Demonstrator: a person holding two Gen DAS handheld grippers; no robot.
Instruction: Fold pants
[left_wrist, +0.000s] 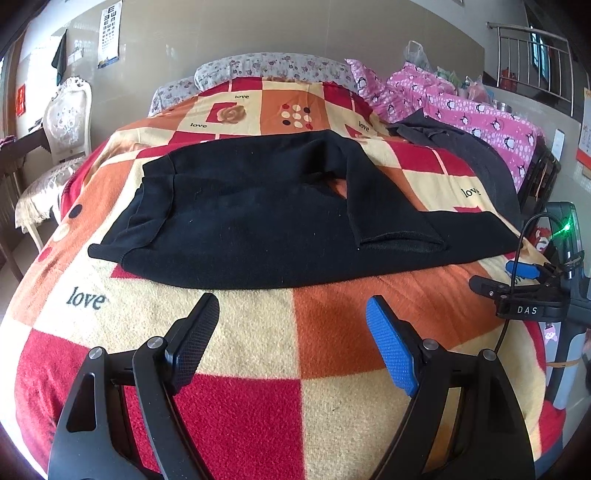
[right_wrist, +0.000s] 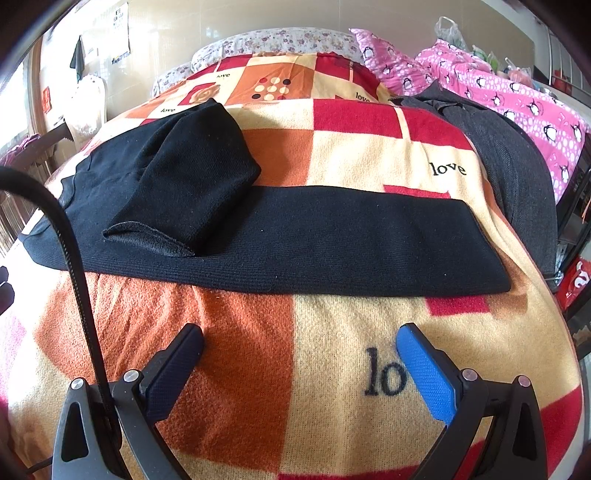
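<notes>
Black pants (left_wrist: 258, 214) lie across the checked blanket (left_wrist: 258, 406), waistband to the left. One leg (right_wrist: 332, 240) stretches flat to the right; the other leg (right_wrist: 192, 173) is folded back over it, its cuff open toward me. My left gripper (left_wrist: 291, 321) hovers open just short of the pants' near edge, holding nothing. My right gripper (right_wrist: 299, 343) is open too, over bare blanket (right_wrist: 258, 387) in front of the long leg. In the left wrist view the right gripper (left_wrist: 517, 280) shows at the far right edge.
A dark grey garment (right_wrist: 517, 155) lies along the bed's right side beside pink penguin bedding (right_wrist: 517, 85). A lace-covered chair (left_wrist: 62, 122) stands left of the bed. A metal railing (left_wrist: 535, 62) and bags sit at the back right.
</notes>
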